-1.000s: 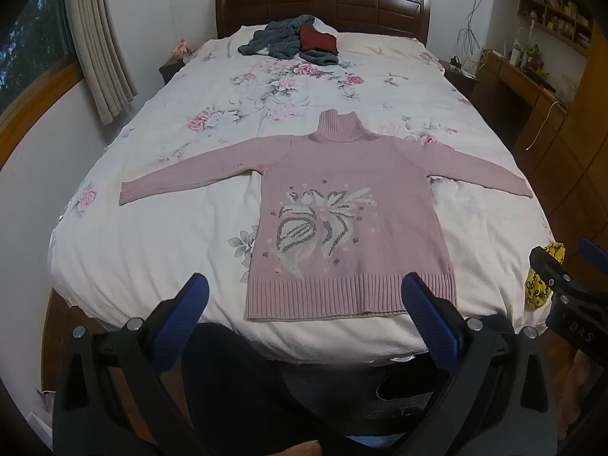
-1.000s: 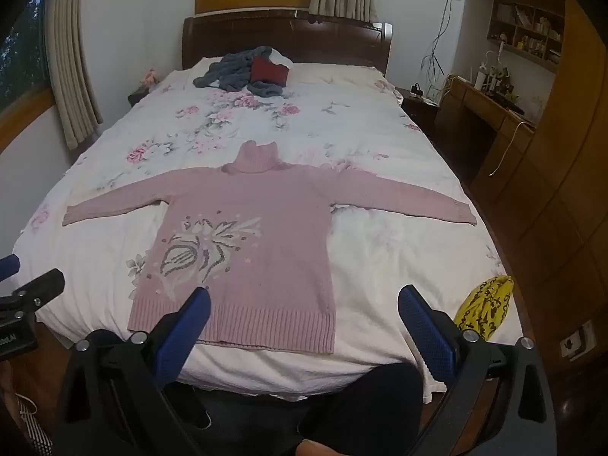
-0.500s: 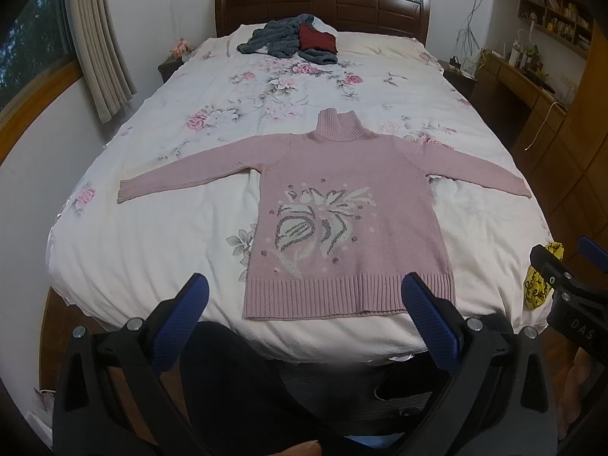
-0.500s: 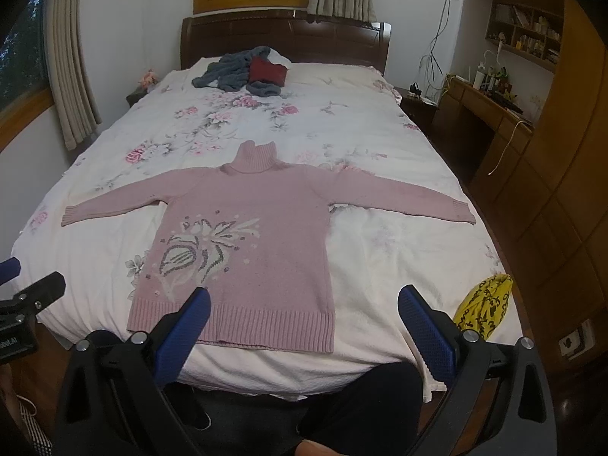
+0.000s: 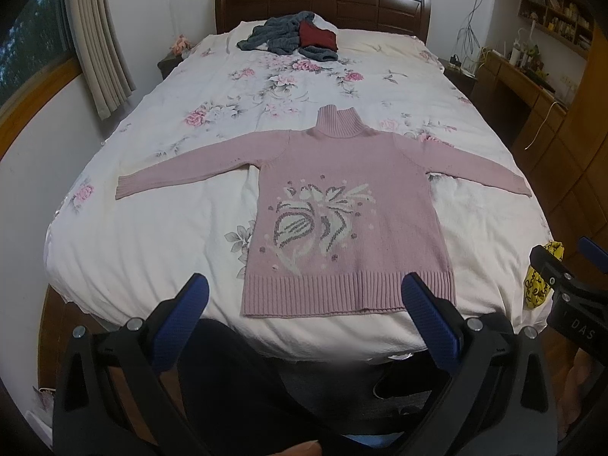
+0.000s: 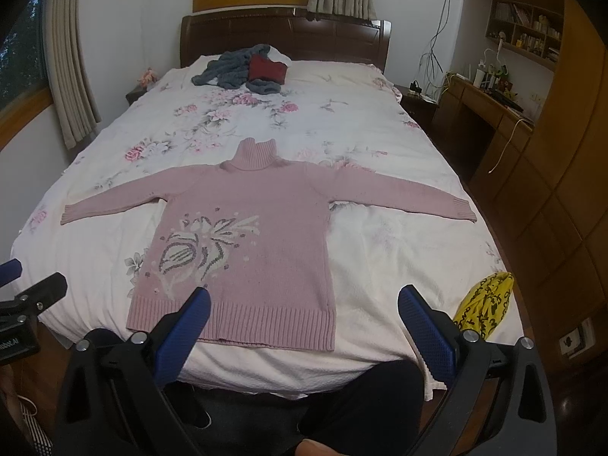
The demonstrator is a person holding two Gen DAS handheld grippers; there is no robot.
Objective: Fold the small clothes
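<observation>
Almost nothing has moved since the earlier frames: both wrist views have drifted very slightly, so the pink turtleneck sweater [image 5: 347, 205] sits a touch lower in the right wrist view, and it lies exactly as it did.

That sweater lies flat and face up on the near half of the floral bedspread [image 5: 159, 235], its ribbed hem [image 5: 347, 292] close to the foot edge of the bed, its collar [image 5: 336, 121] pointing toward the dark headboard [image 5: 323, 7], and both sleeves stretched straight out sideways from the body. No fold has been started.

Nearer the viewer than the hem, the left gripper [image 5: 302, 288] hovers with its blue fingers spread wide, holding nothing. Beside it, the right gripper [image 6: 304, 302] is likewise spread wide and empty.

Beyond the sweater's collar, a heap of grey and red clothes [image 5: 294, 36] rests by the headboard. Off the sweater's right sleeve end, a yellow patterned bundle [image 6: 484, 304] sits at the bed's edge.

Risks, as a judgement: the loose knit could stretch or bunch if a sleeve is pinched by one layer only, giving a crooked fold. With the hem so near the foot edge, a pull toward the viewer might drag the sweater off the bed.
</observation>
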